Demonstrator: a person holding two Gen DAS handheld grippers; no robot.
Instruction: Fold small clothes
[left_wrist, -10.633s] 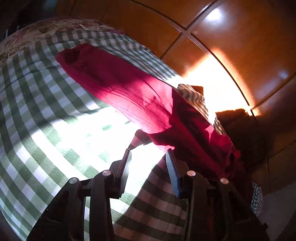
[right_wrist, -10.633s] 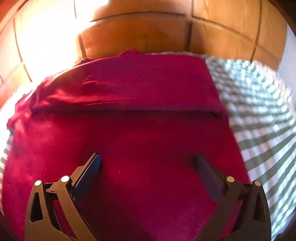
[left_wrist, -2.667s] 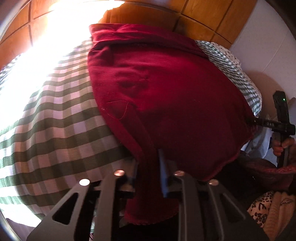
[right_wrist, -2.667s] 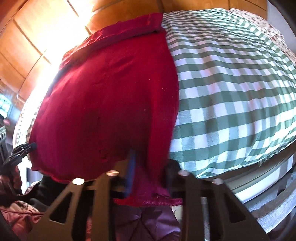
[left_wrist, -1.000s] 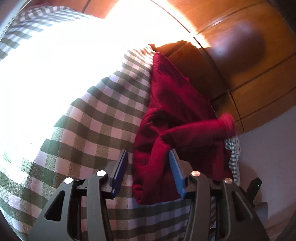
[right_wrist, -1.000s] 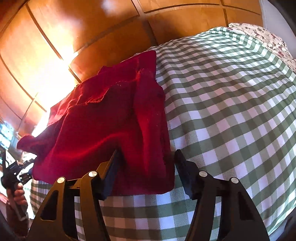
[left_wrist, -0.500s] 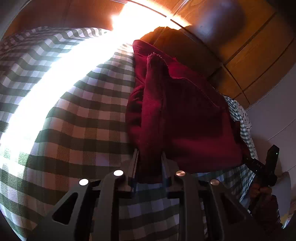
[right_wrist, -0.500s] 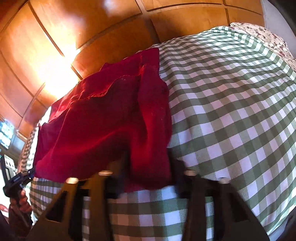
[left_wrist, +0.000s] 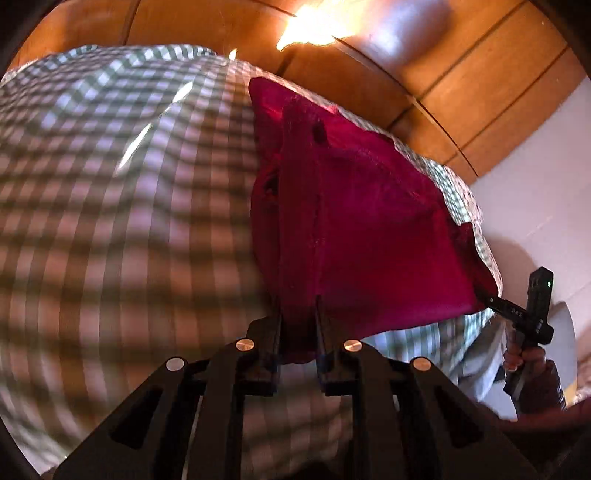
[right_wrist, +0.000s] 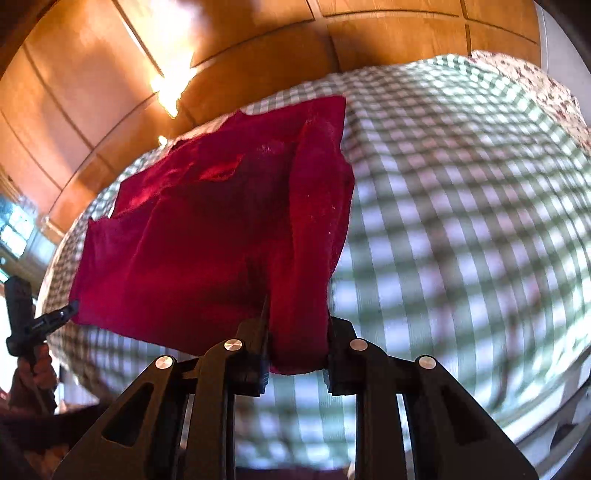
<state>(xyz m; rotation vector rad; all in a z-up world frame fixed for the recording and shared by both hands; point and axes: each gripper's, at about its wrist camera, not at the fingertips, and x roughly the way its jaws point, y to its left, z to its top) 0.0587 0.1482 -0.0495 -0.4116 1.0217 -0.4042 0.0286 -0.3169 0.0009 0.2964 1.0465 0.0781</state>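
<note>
A dark red garment (left_wrist: 354, 206) lies folded on the green-and-white checked cloth (left_wrist: 129, 206). My left gripper (left_wrist: 298, 314) is shut on its near left corner. The right gripper (left_wrist: 487, 295) shows at the far right of this view, shut on the other near corner. In the right wrist view the garment (right_wrist: 221, 229) spreads to the left, and my right gripper (right_wrist: 297, 314) is shut on a thick fold of its near right corner. The left gripper (right_wrist: 70, 308) grips the far left corner there. The near edge is lifted and stretched between the two grippers.
A wooden panelled wall (left_wrist: 424, 66) stands behind the checked surface, with bright sun glare on it. The checked cloth (right_wrist: 461, 221) stretches wide to the right of the garment. A white wall (left_wrist: 535, 206) is at the right. A flowered fabric (right_wrist: 546, 88) lies at the far right edge.
Both grippers, open around the garment's near corners a second ago, have shut on them. They have since pulled the near edge back and up, and the views are blurred by motion.
</note>
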